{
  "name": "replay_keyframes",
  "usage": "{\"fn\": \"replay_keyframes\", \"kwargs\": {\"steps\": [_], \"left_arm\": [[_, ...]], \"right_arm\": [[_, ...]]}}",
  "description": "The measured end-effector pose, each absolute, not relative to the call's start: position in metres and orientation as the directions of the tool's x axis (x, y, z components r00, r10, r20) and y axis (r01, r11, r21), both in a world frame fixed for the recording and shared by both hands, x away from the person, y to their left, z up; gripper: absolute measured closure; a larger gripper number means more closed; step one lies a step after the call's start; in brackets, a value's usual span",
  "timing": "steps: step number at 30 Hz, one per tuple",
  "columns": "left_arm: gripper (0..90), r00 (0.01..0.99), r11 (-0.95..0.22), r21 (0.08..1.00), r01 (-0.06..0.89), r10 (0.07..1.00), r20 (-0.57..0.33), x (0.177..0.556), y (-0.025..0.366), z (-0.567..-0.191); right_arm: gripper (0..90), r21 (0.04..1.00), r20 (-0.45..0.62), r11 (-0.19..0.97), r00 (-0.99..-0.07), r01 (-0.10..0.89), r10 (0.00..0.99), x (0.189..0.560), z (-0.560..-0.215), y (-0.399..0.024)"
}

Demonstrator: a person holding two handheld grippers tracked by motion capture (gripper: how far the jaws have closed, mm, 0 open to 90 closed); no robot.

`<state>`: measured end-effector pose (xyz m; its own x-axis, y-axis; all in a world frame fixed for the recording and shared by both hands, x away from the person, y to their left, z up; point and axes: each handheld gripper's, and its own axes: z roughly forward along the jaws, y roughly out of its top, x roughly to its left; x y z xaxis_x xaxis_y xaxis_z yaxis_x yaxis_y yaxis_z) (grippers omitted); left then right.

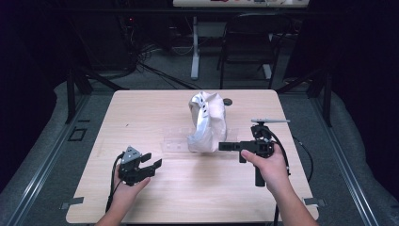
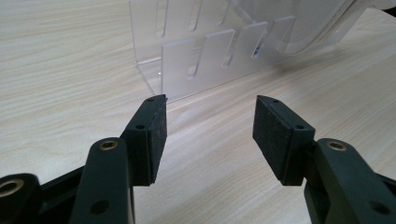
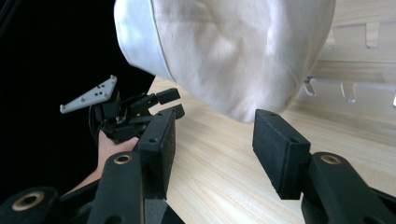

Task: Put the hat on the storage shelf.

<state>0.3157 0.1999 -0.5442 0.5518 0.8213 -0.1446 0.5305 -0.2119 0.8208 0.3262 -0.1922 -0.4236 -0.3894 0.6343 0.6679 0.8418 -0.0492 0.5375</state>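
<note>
White cap (image 1: pixel 207 121) on clear slotted rack (image 1: pixel 175 139), between open tongs.

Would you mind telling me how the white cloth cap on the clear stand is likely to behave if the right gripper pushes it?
The cap looks soft and creased, so it would probably dent. Perched on the clear stand, it may slip off.

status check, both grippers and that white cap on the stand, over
Left gripper open, holding nothing, short of the clear stand. Right gripper open, jaws beside the white cap. Cap sits on the stand, ungripped. Nothing in the way.
</note>
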Motion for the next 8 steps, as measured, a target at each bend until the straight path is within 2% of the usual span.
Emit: {"fn": "replay_keyframes", "kwargs": {"steps": [8], "left_arm": [[44.5, 0.582, -0.233, 0.833, 0.502, 0.803, -0.126, 0.312, 0.192, -0.544]], "right_arm": [[47.1, 0.596, 0.632, -0.063, -0.418, 0.801, 0.653, 0.306, -0.443, -0.196]]}}
